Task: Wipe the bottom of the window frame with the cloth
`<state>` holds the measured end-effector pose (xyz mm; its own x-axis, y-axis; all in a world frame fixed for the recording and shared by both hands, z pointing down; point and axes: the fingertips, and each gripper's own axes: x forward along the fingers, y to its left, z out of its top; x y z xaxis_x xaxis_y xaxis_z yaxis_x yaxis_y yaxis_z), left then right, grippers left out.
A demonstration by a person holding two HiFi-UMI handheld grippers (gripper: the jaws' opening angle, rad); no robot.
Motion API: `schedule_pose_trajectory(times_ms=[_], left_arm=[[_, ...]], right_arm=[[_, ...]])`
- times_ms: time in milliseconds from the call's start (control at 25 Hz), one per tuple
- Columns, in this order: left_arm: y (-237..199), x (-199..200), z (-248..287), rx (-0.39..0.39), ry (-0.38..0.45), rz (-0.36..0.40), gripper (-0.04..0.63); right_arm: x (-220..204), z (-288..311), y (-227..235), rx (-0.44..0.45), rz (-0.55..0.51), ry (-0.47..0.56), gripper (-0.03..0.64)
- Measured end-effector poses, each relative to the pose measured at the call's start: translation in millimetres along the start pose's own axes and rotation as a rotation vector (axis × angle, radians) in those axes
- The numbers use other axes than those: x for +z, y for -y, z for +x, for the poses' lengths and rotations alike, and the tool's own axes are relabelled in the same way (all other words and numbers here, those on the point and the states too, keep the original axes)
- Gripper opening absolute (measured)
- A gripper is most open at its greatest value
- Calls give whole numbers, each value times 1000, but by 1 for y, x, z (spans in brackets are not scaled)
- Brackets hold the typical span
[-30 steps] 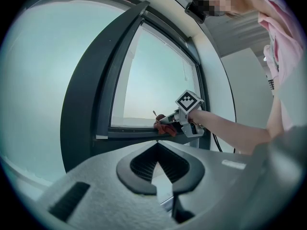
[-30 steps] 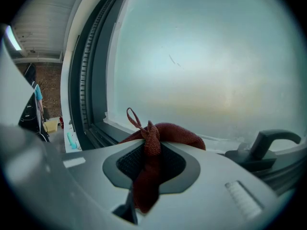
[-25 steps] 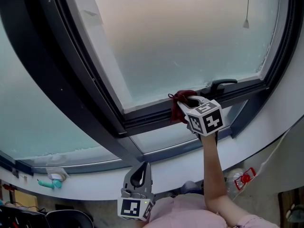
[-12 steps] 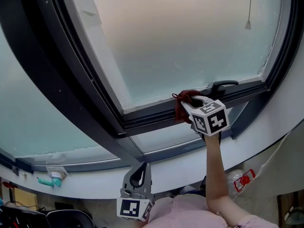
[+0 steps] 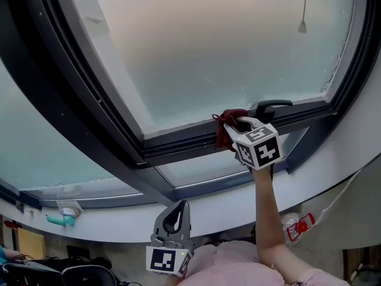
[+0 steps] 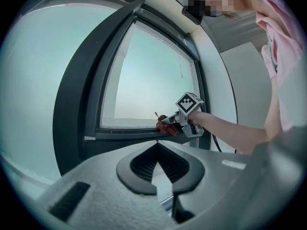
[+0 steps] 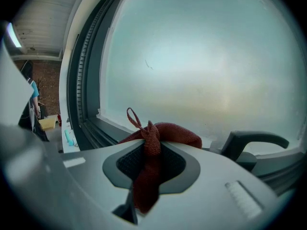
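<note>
The right tongs (image 5: 233, 126) are held up at the window, closed tight on a dark red cloth (image 5: 224, 131). In the right gripper view a fold of the cloth runs down between the two jaws, the rest bunches out past the tips, and a small loop sticks up on the left. The bunched end is pressed on the bottom of the dark frame (image 5: 178, 149), just below the frosted glass (image 5: 226, 52). It sits just left of the black handle (image 5: 271, 107), which is on the same rail. The person's bare forearm (image 5: 266, 213) reaches up from the near edge to these tongs.

The left tongs (image 5: 176, 214) hang low and near, well apart from the cloth, in front of the white sill (image 5: 119, 216). Their jaws are closed together with nothing between them. In the left gripper view they point toward the window and the right tongs.

A cord (image 5: 303, 21) hangs over the glass at far right. A small teal thing (image 5: 59, 220) lies on the sill at far left.
</note>
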<state>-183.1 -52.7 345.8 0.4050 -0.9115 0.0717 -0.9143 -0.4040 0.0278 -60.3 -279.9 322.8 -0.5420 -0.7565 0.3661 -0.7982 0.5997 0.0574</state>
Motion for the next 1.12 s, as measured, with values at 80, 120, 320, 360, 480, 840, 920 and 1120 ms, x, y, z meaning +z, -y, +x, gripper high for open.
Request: schedule_pose_trajectory(times_ms=[80,120,320,360,480,840,920,1120], left_arm=[[8,1,0,14,5,4,-3],[11,0,0,22,6,6,-3],[25,-15,-4,53,-7,-15,-3],[26,-16,-4,57,-5,-18,-3],[28,-15,-6,74,9,-16,-3],[19,-17,-17,113,19,-35,-3],[12,-17,-22,128,18,-37,-3],[-4,-19,-23,120,3,-37,-3]], right_arm=[[-1,-2,4,0,-13,2,77],[-2,-3,6,-3,-20,4,77],[-4,-9,16,-32,-55,9,77],[-3,-10,18,-38,-63,11,77],[-4,-10,18,-51,-94,7,77],[-5,-11,18,-75,-118,6,78],[1,-15,12,-72,-98,41,78],[44,-38,-50,71,-28,299,78]])
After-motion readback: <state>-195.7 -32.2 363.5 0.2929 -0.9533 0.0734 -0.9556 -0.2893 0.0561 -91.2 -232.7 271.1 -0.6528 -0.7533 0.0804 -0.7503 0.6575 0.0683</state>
